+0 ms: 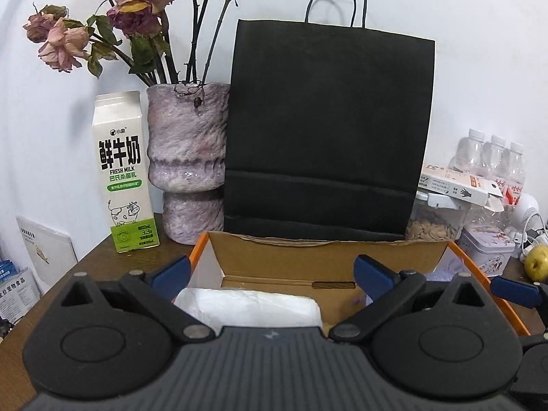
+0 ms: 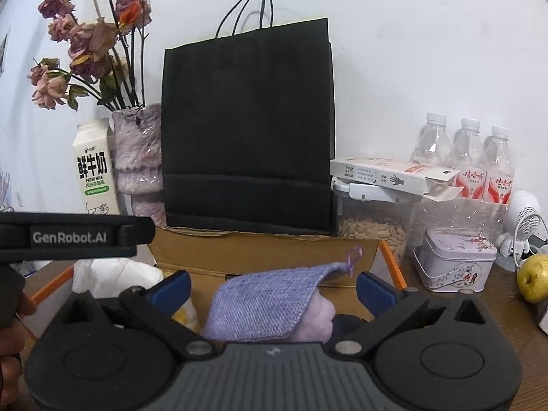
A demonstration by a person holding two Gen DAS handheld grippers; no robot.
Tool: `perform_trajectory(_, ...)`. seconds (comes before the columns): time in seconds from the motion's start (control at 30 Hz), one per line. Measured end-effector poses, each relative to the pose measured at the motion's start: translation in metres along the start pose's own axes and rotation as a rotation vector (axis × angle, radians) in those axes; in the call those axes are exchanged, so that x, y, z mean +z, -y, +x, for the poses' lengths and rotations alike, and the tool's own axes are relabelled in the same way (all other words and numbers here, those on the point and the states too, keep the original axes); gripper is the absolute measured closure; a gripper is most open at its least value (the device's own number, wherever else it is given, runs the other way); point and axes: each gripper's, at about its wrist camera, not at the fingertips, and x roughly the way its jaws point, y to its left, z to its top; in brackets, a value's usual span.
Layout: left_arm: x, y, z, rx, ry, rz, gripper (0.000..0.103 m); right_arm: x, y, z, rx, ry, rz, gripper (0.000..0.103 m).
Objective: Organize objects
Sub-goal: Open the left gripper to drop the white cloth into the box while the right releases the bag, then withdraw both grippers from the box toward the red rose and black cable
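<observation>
Cardboard box (image 1: pixel 328 257) with orange edging sits open in front of me on the wooden table (image 1: pixel 102 260), and both grippers hover at its near rim, so I read it as the collecting place for this tidy-up. My left gripper (image 1: pixel 270 274) has its blue-tipped fingers spread wide with nothing between the pads; just below it a white crumpled wrapper (image 1: pixel 250 304) lies inside the box, untouched. My right gripper (image 2: pixel 272 286) is likewise spread fully, and a lavender knitted pouch (image 2: pixel 267 301) with a small drawstring loop rests in the box between the fingers without either pad pressing on it. Under the pouch sits something pale purple and soft; I cannot tell what.

I judge the tall items are parked against the wall to keep the working space free: a black paper bag (image 1: pixel 328 130) stands upright directly behind the box, beside a mottled purple vase (image 1: pixel 186 164) of dried roses.

Readable writing: the milk carton (image 1: pixel 121 171) says "FRESH MILK" under large Chinese characters, with "3.3" near its base. A strap on the left gripper, seen from the right wrist, reads "GenRobot.AI". A flat white carton (image 2: pixel 394 171) printed with a hand symbol lies on top of a clear seed jar (image 2: pixel 373 219); its text is too small to read. The water bottles (image 2: pixel 469 157) carry red Chinese labels.
</observation>
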Motion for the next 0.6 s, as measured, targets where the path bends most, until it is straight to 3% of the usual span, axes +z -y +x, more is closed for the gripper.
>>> perform_trajectory(0.6,-0.002,-0.001,-0.024,-0.005,0.044,-0.017,0.0,0.002,-0.006,-0.017,-0.018,0.003,-0.05,0.0)
